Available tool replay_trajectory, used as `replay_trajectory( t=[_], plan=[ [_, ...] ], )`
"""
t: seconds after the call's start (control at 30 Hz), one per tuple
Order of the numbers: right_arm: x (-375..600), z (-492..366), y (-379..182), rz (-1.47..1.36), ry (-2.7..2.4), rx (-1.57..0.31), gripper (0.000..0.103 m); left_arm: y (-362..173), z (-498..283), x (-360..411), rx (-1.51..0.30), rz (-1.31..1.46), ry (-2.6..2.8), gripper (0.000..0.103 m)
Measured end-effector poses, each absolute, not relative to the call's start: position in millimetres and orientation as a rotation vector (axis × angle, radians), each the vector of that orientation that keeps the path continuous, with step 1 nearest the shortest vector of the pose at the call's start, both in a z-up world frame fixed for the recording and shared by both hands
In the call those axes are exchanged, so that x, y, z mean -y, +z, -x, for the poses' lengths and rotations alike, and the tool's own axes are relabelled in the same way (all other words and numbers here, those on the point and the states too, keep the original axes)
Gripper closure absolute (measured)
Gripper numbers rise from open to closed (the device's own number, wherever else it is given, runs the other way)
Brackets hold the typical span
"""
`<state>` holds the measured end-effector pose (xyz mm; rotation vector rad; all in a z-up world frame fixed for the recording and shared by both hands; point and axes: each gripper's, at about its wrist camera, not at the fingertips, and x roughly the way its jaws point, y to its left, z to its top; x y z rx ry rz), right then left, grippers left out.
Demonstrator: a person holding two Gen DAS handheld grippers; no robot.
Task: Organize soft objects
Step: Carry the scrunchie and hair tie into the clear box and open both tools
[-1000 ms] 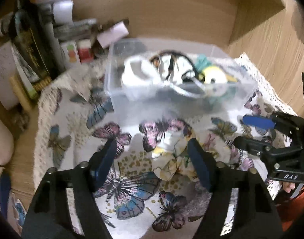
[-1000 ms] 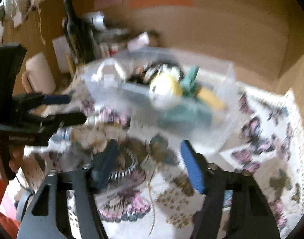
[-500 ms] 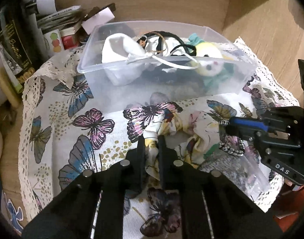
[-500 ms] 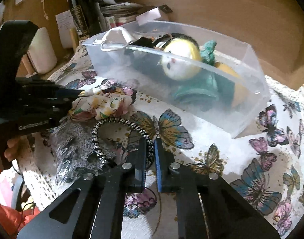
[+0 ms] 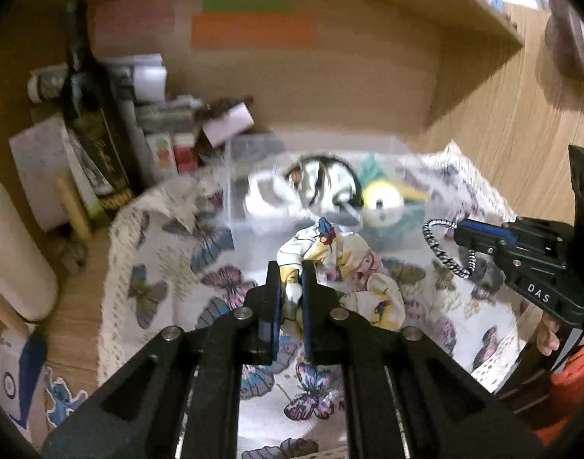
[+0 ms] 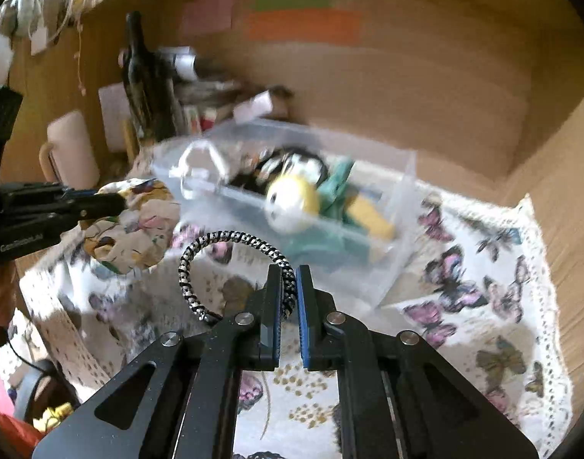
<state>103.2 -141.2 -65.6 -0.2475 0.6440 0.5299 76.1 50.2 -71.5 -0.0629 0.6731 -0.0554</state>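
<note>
Fingers (image 5: 273, 298) of the left gripper (image 5: 291, 287), nearest in the left wrist view, are clamped on a floral scrunchie (image 5: 341, 264), which bunches up ahead of the tips and hangs clear of the cloth (image 5: 165, 267). Fingers (image 6: 272, 298) of the right gripper (image 6: 289, 287), nearest in the right wrist view, are clamped on a black-and-white hair tie (image 6: 223, 239); its loop arcs up and to the left of the tips, raised above the butterfly-print cloth. Each gripper also appears at the edge of the other's view: the right one at the right of the left wrist view with the hair tie dangling from its tips, the left one at the left of the right wrist view with the scrunchie at its tips. Beyond both held items, a clear plastic bin (image 5: 253, 145) stands on the cloth, which covers a wooden worktop (image 5: 77, 306). Inside the bin lie a white item (image 5: 265, 195), a black-and-white item (image 5: 322, 179), a yellow-and-white plush (image 5: 382, 201) and a teal item (image 6: 340, 183); motion blur hides finer detail. Left of the bin, off the cloth, stand a dark bottle (image 5: 89, 114), small boxes (image 5: 173, 153) and papers. Farthest back, coloured notes (image 5: 253, 28) are stuck on the wooden wall.
</note>
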Motion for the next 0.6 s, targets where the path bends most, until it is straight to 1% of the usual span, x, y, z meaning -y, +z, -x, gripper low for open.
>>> replay_trajectory(
  t=[0.33, 0.6],
  plan=[
    [146.5, -107.5, -16.4, 0.14, 0.526, -0.488, 0.096, -26.0, -83.7, -59.2, -0.519, 0.114, -0.021, 0.094],
    [139.7, -130.0, 7.6, 0.145, 0.494, -0.419, 0.096, -19.8, -117.1, -60.4, -0.495, 0.135, 0.004, 0.094]
  ],
)
